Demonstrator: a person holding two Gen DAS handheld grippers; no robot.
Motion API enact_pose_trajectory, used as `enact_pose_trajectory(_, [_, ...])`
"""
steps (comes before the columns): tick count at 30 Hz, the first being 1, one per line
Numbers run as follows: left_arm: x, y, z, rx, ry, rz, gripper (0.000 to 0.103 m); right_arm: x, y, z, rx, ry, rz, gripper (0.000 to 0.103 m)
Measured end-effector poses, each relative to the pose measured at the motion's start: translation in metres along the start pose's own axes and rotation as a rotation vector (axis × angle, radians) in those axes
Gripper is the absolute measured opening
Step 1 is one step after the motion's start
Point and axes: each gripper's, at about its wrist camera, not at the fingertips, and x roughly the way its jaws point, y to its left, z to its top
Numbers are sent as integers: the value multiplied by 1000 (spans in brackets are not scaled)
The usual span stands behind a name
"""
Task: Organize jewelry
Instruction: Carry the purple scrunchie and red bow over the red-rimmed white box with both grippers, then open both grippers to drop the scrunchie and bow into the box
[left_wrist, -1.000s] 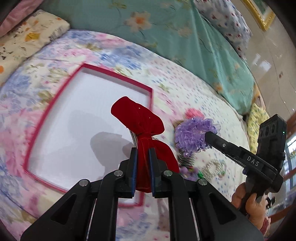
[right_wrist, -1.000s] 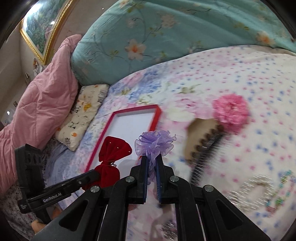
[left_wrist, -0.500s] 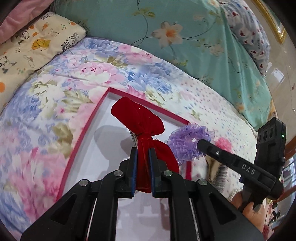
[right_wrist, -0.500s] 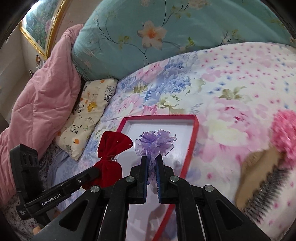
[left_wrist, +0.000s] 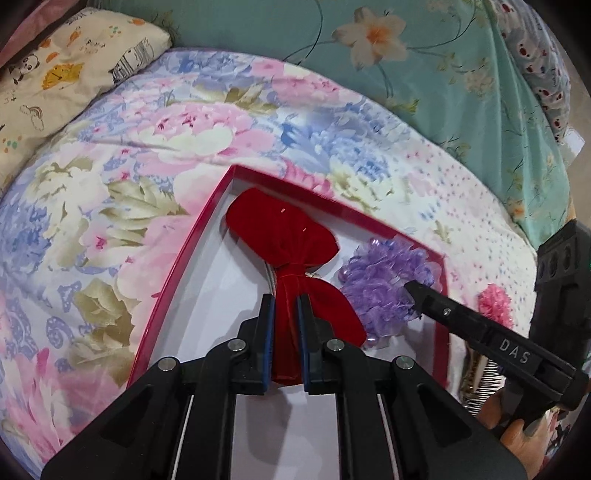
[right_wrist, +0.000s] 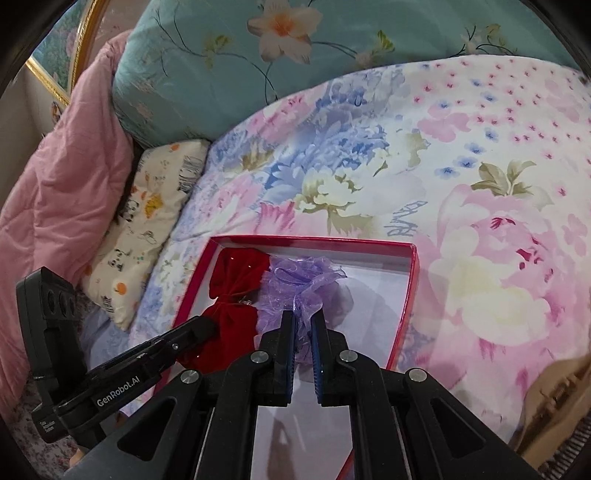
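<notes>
The left gripper clamps a red bow; just to its right, the right gripper pinches a purple scrunchie over the red-rimmed box.

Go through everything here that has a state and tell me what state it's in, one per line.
Left gripper: shut on red velvet bow, over the box.
Right gripper: shut on purple scrunchie.
Red box: open, lidless, on the bedspread.
Pink scrunchie: lying outside the box.
</notes>
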Motion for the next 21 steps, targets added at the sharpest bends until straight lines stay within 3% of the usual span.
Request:
enact_pose_trajectory(7, [4,5,1,-6,17,9,12,9,5,3,-31,23,-24,15])
enact_pose_trajectory(9, [4,4,2,3,21,30,23,9,7,3,-38,31,-29,28])
enact_pose_trajectory(12, [2,4,2,-5,20,34,41,4,13,3,-67,27,-40,41])
enact_pose_trajectory(16, [-6,4,2,-9,18,40,43,-9,16,3,-82,2,-47,42])
enact_pose_trajectory(18, [-14,2,1,-9,9,42,52,-18,17,3,-84,-12,-49,45])
enact_pose_trajectory(21, [-25,-2,-2,1,-5,45,55,-32,17,-1,-76,-29,-41,55])
